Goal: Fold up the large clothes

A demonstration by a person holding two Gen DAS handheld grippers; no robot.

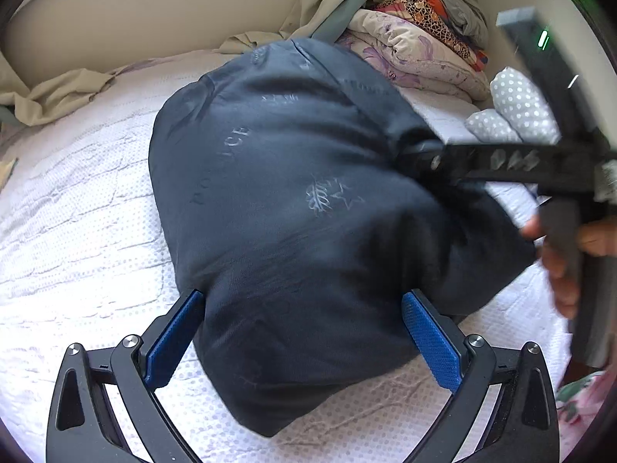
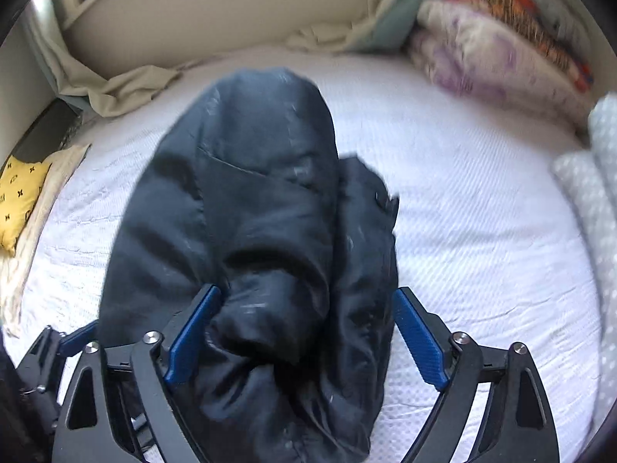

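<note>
The dark navy garment [image 1: 293, 208] lies bunched in a thick bundle near the middle of the bed [image 1: 77, 231], on its white textured cover. The left claw [image 1: 302, 332] stands spread wide, its blue pads on either side of the bundle's near end without clamping it; the right claw [image 2: 304, 332] is likewise spread around a rolled lump of the cloth, nothing pinched. To do this step well, each claw should probably close on a single edge or corner, not the whole wad, then draw the fabric flat before any fold, since bulky padded cloth tends to spring back. The bed offers bare cover toward its right edge for spreading. A floral quilt [image 1: 416, 58] is stacked at the far right corner, a beige sheet [image 1: 58, 92] crumples along the far edge, and a yellow cushion [image 2: 19, 200] sits at the left edge.
</note>
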